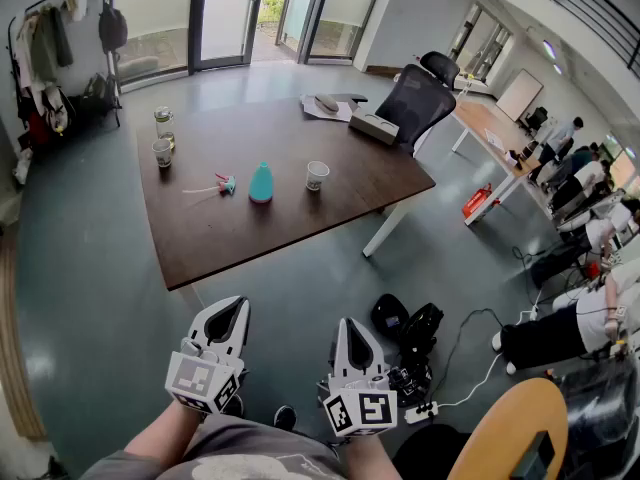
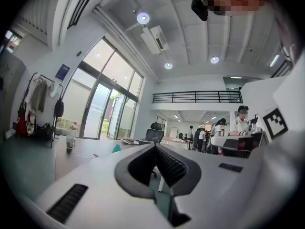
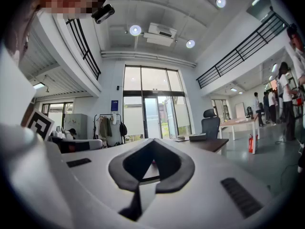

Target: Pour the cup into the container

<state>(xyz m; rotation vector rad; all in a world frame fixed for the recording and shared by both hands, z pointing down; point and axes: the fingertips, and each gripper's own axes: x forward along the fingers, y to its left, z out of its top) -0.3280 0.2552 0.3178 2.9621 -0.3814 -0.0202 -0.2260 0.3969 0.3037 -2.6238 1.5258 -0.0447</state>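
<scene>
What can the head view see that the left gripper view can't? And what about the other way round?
Only the head view shows the paper cup on the table top and the black bags on the floor. Only the left gripper view shows the ceiling air conditioner and the camera on the person's head. Both show the brown table, the teal container, the office chair, the coat rack and the left gripper, its jaws together.

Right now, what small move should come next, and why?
Probably step up to the table. The left gripper and right gripper are both shut and empty, held well short of its near edge, and the paper cup stands mid-table, likely out of reach from here.
</scene>
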